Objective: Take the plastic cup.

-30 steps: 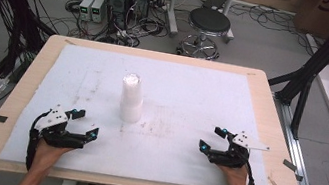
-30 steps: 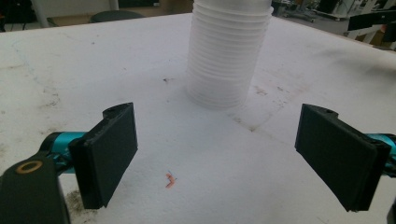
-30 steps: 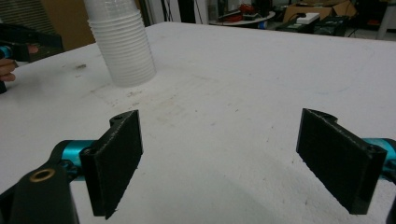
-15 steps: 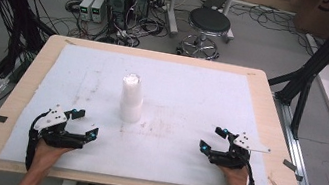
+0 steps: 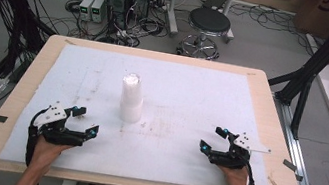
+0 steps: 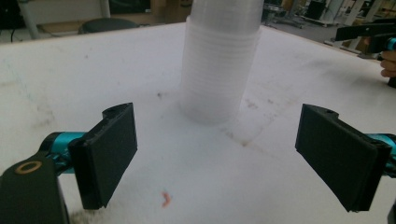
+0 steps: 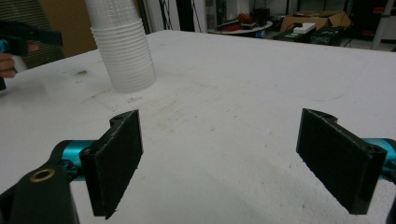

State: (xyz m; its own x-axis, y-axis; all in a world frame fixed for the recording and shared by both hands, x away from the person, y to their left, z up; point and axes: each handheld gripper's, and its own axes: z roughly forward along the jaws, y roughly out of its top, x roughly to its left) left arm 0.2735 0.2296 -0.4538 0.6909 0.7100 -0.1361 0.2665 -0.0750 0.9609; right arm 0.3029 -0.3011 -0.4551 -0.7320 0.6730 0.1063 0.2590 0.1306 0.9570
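The stack of cups (image 5: 131, 98) stands upside down near the middle of the white mat (image 5: 191, 102) on your desk (image 5: 30, 65), well apart from both of your hands. In the left gripper view it stands straight ahead of the jaws, while in the right gripper view it is off to the upper left.

Your left gripper (image 5: 84, 120) rests low at the near left of the mat. Its jaws are wide open and hold nothing. Your right gripper (image 5: 213, 138) rests at the near right, and its jaws are wide open and empty too.

Here is what could go wrong. The stack is tall and thin, so I think a bump from a jaw high up could tip it over. The cups look soft and light, so a hard squeeze may crush one. They sit tight inside each other, so if you pull one, more may come along, or the whole stack may lift and slide.

Some things are hard to see. The top of the stack is cut off in both gripper views. The cups are pale against the pale mat, so you cannot count them. I cannot tell what the small orange mark (image 6: 165, 198) near your left gripper is.
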